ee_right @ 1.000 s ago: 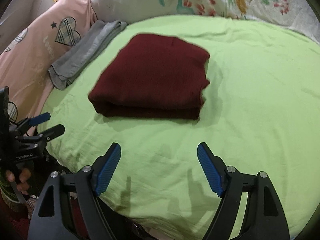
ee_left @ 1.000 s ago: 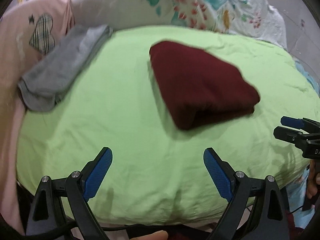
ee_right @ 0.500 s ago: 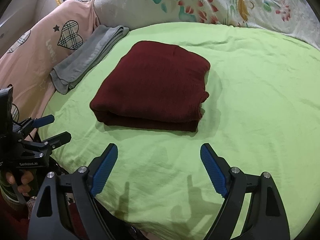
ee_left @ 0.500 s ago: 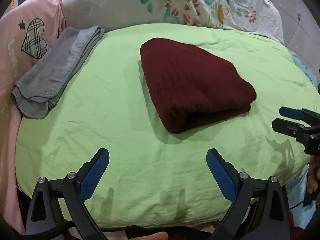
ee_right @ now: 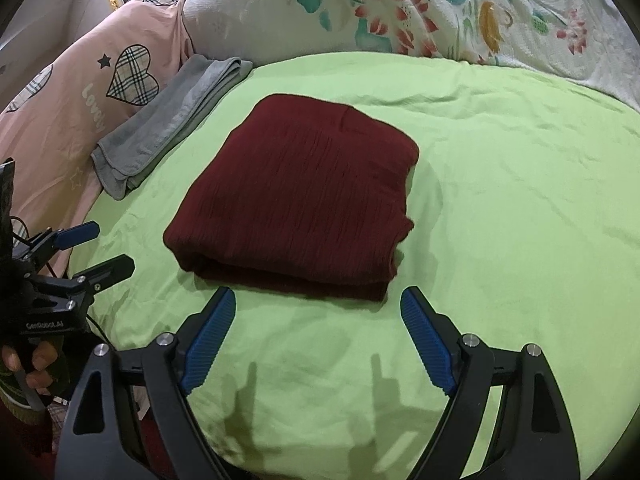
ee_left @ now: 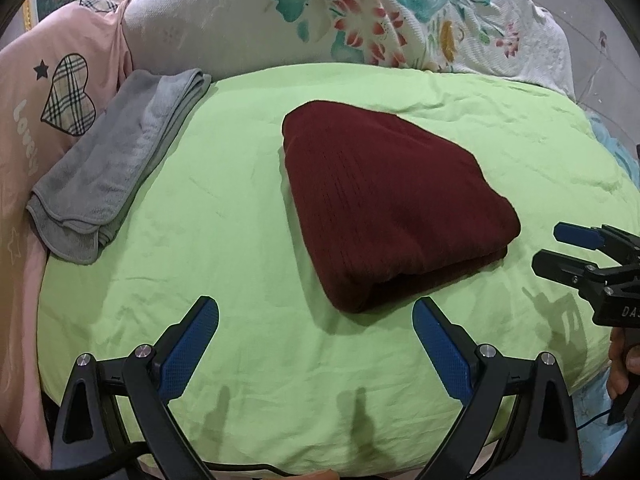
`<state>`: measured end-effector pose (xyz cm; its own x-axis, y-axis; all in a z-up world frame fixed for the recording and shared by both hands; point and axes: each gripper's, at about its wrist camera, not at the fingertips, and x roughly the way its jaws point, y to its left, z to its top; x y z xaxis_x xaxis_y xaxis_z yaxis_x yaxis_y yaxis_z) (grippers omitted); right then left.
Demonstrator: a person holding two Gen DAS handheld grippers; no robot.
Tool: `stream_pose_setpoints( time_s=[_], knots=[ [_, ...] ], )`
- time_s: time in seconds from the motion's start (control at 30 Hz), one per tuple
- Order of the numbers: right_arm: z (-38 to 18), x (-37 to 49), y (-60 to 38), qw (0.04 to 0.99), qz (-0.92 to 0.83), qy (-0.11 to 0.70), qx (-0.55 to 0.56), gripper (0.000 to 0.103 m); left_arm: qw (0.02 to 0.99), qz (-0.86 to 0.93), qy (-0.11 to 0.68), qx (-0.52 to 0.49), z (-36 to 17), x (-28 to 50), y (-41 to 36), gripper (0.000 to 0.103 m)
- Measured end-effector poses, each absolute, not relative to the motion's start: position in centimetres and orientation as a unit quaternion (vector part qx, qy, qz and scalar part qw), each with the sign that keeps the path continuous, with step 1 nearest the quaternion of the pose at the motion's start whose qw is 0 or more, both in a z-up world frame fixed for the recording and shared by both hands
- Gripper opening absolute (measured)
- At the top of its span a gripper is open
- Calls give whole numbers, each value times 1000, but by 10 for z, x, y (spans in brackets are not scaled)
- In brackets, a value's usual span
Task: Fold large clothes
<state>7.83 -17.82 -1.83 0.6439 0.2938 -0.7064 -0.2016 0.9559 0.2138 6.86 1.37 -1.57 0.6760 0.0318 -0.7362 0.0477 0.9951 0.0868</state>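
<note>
Left claw [ee_left: 316,344]: released, jaws spread wide, empty; it hovers above the near edge of the bed, short of the garment.
Right claw [ee_right: 316,334]: released, jaws spread wide, empty; it hovers just in front of the garment's near folded edge.
Green sheet [ee_left: 224,216]: lies loose and creased on the bed. Risk: a claw that dips too low pinches the sheet together with the garment and drags the whole layer.
Maroon garment [ee_right: 296,200]: the task's item; it lies folded into a compact multi-layer block near the middle of the bed, apart from both claws. Judgement: the fold appears complete or nearly so.
Layer risk: the stacked edges face the right claw. A grip on the top layer alone would likely peel the block open and undo the fold.
Slide risk: a push from one claw without support from the other would likely shear the layers sideways on the smooth sheet.
Right-hand edge: layers at that side look slightly uneven in the right wrist view; a further fold may lock this offset in.
Grey towel [ee_left: 112,172]: folded, at the left border of the bed, well apart from the garment. Risk: low, unless the left claw swings wide.
Pink quilt [ee_right: 80,92]: beyond the towel; no contact expected.
Floral pillow [ee_left: 360,16]: at the far side of the bed; a garment carried too far could ride up on it and slump.
</note>
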Motion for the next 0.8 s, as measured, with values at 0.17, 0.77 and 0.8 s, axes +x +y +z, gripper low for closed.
stream_pose_setpoints(
  time_s=[0.17,0.77,0.8],
  knots=[
    [-14,84,-178,907,139,394,56,85,918,-4,395,50,-11,69,12,98],
    [-16,87,-173,905,140,397,58,85,921,-4,386,49,-6,70,11,98],
    [-17,85,-172,905,140,398,59,85,921,-5,386,49,-6,70,11,98]
  ],
)
